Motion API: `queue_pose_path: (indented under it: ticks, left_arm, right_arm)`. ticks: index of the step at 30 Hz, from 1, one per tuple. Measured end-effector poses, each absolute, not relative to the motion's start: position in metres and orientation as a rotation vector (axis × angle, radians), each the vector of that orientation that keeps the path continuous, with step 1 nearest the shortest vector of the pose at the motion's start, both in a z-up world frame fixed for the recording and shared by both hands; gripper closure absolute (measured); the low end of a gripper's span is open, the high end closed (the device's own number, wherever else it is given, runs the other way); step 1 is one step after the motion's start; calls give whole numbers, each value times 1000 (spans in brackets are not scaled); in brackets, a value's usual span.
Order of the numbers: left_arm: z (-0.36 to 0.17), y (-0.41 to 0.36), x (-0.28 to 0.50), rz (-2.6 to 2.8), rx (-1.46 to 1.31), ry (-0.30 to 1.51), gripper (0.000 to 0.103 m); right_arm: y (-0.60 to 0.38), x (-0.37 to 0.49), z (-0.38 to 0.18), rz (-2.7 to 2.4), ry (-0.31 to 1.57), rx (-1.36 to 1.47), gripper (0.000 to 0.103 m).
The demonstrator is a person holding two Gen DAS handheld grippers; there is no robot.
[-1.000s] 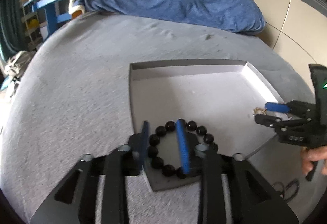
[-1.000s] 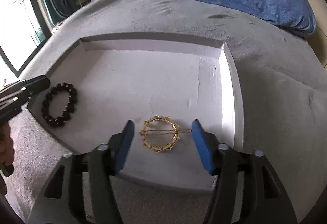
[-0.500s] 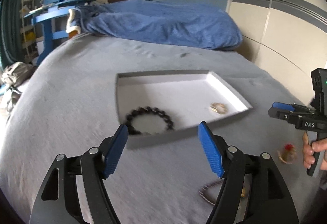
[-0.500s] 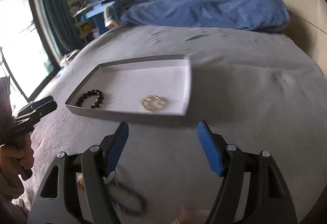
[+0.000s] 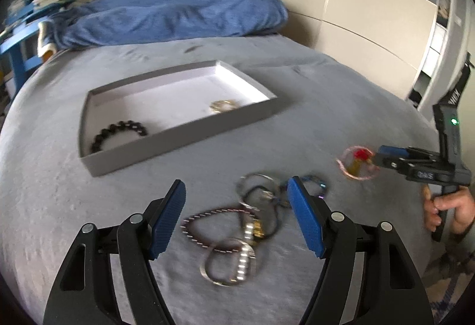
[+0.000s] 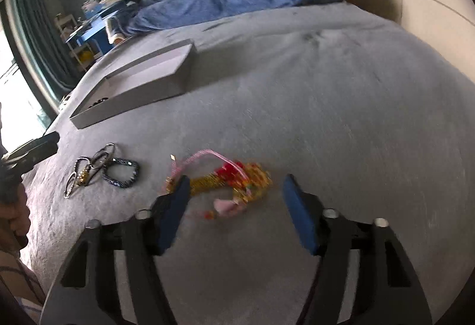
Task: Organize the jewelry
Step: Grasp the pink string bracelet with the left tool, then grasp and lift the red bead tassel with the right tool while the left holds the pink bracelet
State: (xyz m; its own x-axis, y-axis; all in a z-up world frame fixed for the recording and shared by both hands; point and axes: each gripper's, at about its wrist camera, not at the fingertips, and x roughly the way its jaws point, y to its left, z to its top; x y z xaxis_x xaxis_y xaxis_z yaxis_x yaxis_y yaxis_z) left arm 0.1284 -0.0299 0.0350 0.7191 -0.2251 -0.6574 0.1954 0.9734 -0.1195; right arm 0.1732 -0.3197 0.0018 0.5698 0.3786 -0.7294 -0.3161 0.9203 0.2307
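Both tongs have pulled back from the grey tray, where the black bead bracelet and gold hair clip lie. I hold my left tongs wide, empty, over tangled bracelets near the tray; my right tongs are closing, empty, around a red-and-gold ornament.

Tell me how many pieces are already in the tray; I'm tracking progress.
2: a black bead bracelet at the tray's near-left corner and a gold hair clip nearer its right side. The near wall could hide something small.
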Motion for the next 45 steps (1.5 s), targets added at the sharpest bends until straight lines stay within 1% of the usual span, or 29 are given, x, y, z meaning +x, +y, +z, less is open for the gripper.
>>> queue_pose_path:
  ticks: [4,6,8,14,19,22,24,25,26,27,29,39,45]
  left_arm:
    - [36,-46,130,-275,-15,740,31]
    - [36,-57,138,-296,9,760,34]
    - [38,-70,148,-328,33,781,39]
    - [42,-125,188,-443,76,810,40]
    - [24,-178,214,-518,153,861,40]
    - [6,-198,225,-532,192,906,46]
    - [-4,-206,231,-539,208,937,52]
    - [-7,-209,233,-544,211,948,58]
    - [-9,-212,235,-550,214,955,67]
    - [-10,-213,236,-559,216,959,73]
    - [-8,-213,232,-575,214,948,99]
    - [47,-184,184,-636,131,801,100]
    - [45,-163,172,-581,125,827,100]
  right_arm:
    - [-328,166,-2,407,877,124,44]
    - [-331,164,-5,417,882,156,45]
    - [-335,164,-8,418,879,178,45]
    - [-349,160,-8,395,856,230,45]
    - [-360,150,-11,370,832,257,45]
    - [-369,148,-14,369,823,298,45]
    - [-371,148,-16,372,818,314,45]
    - [-372,149,-16,373,817,315,45]
    - [-372,150,-16,376,818,313,45]
    - [-371,150,-17,379,822,310,45]
    - [-370,152,-18,383,829,308,45]
    - [-364,150,-16,415,829,276,45]
    - [-338,148,-9,449,837,157,45]
